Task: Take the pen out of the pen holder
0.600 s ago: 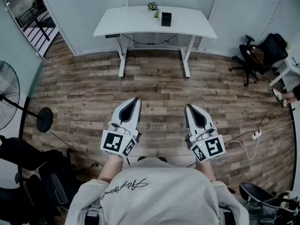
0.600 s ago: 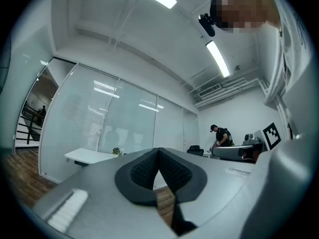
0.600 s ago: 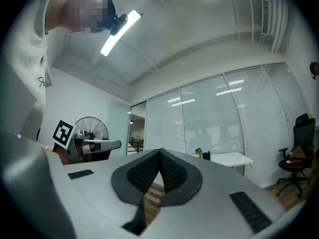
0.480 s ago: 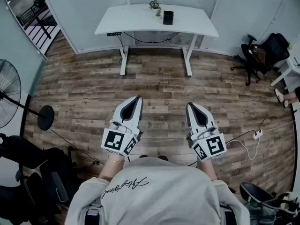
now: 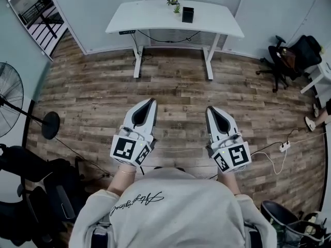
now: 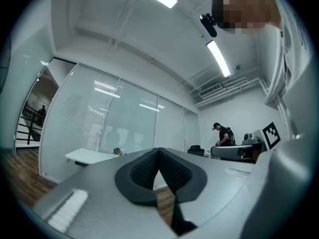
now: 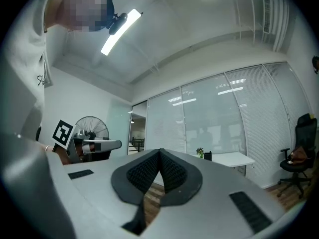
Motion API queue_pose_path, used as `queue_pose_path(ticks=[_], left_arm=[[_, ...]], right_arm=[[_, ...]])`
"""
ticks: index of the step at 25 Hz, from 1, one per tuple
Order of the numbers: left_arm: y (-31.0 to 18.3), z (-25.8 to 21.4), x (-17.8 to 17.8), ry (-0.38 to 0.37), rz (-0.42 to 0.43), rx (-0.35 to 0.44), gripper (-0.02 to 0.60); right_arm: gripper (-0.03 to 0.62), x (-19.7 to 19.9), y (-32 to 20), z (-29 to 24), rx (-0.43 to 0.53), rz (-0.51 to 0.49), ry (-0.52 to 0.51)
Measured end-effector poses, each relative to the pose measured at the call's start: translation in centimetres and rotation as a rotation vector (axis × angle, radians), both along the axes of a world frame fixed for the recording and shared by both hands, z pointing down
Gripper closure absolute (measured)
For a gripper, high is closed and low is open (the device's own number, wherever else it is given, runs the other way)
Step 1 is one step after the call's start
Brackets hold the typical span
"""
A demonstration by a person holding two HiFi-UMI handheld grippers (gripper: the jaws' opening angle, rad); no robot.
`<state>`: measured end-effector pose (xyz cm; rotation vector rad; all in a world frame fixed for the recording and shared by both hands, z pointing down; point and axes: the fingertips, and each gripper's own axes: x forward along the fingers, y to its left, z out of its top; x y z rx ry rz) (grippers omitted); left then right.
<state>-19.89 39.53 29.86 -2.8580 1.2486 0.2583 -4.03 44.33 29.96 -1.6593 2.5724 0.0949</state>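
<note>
Wood floor [image 5: 181,97], white desk [image 5: 150,17], black pen holder [image 5: 187,15], contents indiscernible

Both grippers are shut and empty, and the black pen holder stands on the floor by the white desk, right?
Not quite. The head view shows the pen holder standing on the white desk, beside a small plant, not on the floor. The left gripper and right gripper are indeed shut and empty.

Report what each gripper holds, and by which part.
Nothing is held. The left gripper and the right gripper are both shut and empty, jaws together, far from the pen holder on the desk.
</note>
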Motion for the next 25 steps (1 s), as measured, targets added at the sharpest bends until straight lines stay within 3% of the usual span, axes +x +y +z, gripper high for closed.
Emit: queue_pose_path(ticks=[5,17,20,21,22,23,25], left_arm=[[0.0,-0.3,0.6,-0.002,0.033,0.019,0.581],[-0.5,0.5,0.2,-0.011,0.016,-0.002,0.580],[-0.6,0.8,0.0,-0.014,0.002,-0.014,0.482],[-0.7,0.9,-0.2,-0.010,-0.006,-0.019,0.434],[-0.7,1.0,-0.4,-0.003,-0.014,-0.024,0.376],[-0.8,1.0,-0.7,0.005,-0.022,-0.030,0.317],[-1.1,1.1,-1.2,0.018,-0.039,-0.036,0.246]], right_arm=[[0.591,0.3,-0.3,0.1,-0.005,0.002,-0.035],[0.589,-0.1,-0.7,0.6,-0.006,-0.002,-0.044],[0.517,0.1,-0.9,0.6,-0.004,0.018,-0.057],[0.446,0.4,-1.0,0.6,0.000,0.036,-0.069],[0.305,0.7,-1.1,0.6,0.004,0.055,-0.082],[0.223,0.9,-1.2,0.6,0.007,0.069,-0.094],[0.186,1.1,-1.4,0.8,0.004,0.080,-0.110]])
